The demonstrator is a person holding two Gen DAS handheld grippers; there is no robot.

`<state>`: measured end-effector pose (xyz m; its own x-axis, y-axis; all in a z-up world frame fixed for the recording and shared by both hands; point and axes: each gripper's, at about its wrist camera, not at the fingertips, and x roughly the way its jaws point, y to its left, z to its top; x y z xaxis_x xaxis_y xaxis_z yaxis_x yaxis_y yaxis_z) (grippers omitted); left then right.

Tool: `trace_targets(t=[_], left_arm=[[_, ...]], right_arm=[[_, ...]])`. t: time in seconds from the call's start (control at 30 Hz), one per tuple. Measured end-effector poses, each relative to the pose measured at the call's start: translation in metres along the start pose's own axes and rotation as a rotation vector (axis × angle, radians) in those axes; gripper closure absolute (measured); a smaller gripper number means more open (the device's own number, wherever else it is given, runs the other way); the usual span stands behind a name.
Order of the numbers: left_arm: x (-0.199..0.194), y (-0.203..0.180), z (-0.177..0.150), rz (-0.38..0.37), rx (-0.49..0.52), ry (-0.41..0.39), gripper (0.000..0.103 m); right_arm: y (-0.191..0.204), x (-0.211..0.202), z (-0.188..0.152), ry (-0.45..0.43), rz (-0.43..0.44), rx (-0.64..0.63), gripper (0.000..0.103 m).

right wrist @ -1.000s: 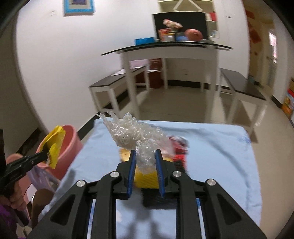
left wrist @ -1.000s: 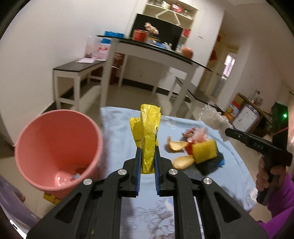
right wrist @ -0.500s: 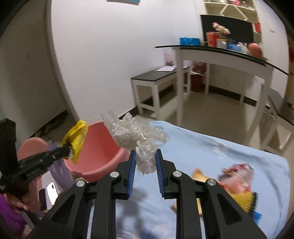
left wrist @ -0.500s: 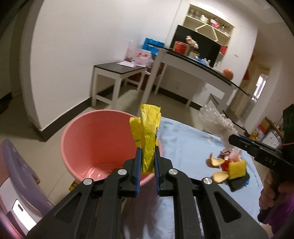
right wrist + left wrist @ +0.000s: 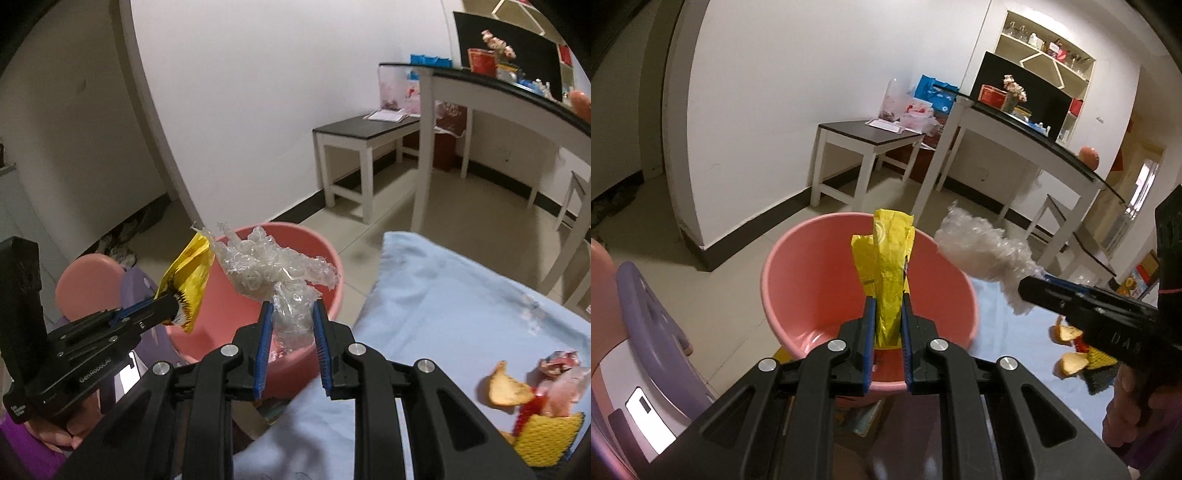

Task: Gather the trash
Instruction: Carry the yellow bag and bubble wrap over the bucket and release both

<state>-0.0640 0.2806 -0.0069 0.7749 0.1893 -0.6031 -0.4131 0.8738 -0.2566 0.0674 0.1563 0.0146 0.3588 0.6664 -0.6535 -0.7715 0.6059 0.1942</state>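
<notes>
Lettering first: I read "DAS" embossed on the side of my right gripper [image 5: 1030,286] in the left wrist view, and "GenRobot.AI" on the side of my left gripper [image 5: 173,306] in the right wrist view. Print on the crumpled yellow foil wrapper [image 5: 888,275] is too creased to read.

Left jaws are narrow, clamped on the wrapper's lower end; it stands upright over the round pink plastic bin [image 5: 812,273]. Right jaws sit a bit wider, pinching the wad of clear crinkled plastic film [image 5: 275,275] by its tail, also above the bin's mouth. Wrapper and film tips are just beside each other, nearly touching.

Bin bottom is mostly hidden behind the grippers, contents unclear. Remaining scraps, orange peel pieces [image 5: 508,387] and a yellow mesh scrubber [image 5: 546,435], lie on the light blue tablecloth [image 5: 443,295], partly cut off at the frame edge. A hand [image 5: 1126,402] in a purple sleeve grips the right handle, knuckles only visible.
</notes>
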Motion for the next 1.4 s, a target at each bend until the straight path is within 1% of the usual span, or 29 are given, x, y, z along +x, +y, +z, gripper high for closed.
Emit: trace_targets(t=[0.27, 0.57, 0.6, 0.67, 0.7, 0.73, 0.8, 0.83, 0.87, 0.9, 0.97, 1.17, 1.4], left_arm=[[0.012, 0.011, -0.002, 0.028, -0.013, 0.02, 0.091], [0.02, 0.021, -0.004, 0.055, -0.029, 0.033, 0.09], [0.021, 0.022, -0.004, 0.057, -0.031, 0.036, 0.088], [0.021, 0.023, -0.003, 0.057, -0.041, 0.04, 0.08], [0.021, 0.023, -0.003, 0.064, -0.045, 0.041, 0.071], [0.021, 0.023, -0.003, 0.063, -0.049, 0.039, 0.066], [0.021, 0.025, -0.002, 0.06, -0.053, 0.042, 0.064], [0.021, 0.025, -0.002, 0.062, -0.054, 0.046, 0.064], [0.021, 0.026, -0.001, 0.059, -0.057, 0.048, 0.064], [0.021, 0.025, -0.001, 0.059, -0.058, 0.048, 0.064], [0.021, 0.025, -0.001, 0.06, -0.062, 0.051, 0.064], [0.019, 0.023, -0.002, 0.039, -0.074, 0.056, 0.064], [0.014, 0.009, -0.005, 0.02, -0.044, 0.052, 0.064]], right_arm=[[0.01, 0.025, -0.006, 0.057, 0.006, -0.012, 0.081], [0.012, 0.041, -0.007, 0.087, 0.015, -0.02, 0.08], [0.011, 0.042, -0.006, 0.088, 0.016, -0.019, 0.079], [0.01, 0.044, -0.006, 0.088, 0.019, -0.017, 0.078], [0.01, 0.045, -0.005, 0.086, 0.02, -0.015, 0.078], [0.01, 0.046, -0.005, 0.084, 0.021, -0.014, 0.078], [0.01, 0.046, -0.005, 0.081, 0.023, -0.014, 0.077], [0.01, 0.045, -0.005, 0.079, 0.022, -0.015, 0.076], [0.01, 0.045, -0.006, 0.077, 0.023, -0.015, 0.074], [0.01, 0.044, -0.006, 0.074, 0.023, -0.013, 0.068], [0.009, 0.042, -0.006, 0.065, 0.02, -0.013, 0.063], [0.008, 0.033, -0.008, 0.05, 0.02, -0.004, 0.058], [0.001, 0.013, -0.014, 0.029, 0.002, 0.004, 0.055]])
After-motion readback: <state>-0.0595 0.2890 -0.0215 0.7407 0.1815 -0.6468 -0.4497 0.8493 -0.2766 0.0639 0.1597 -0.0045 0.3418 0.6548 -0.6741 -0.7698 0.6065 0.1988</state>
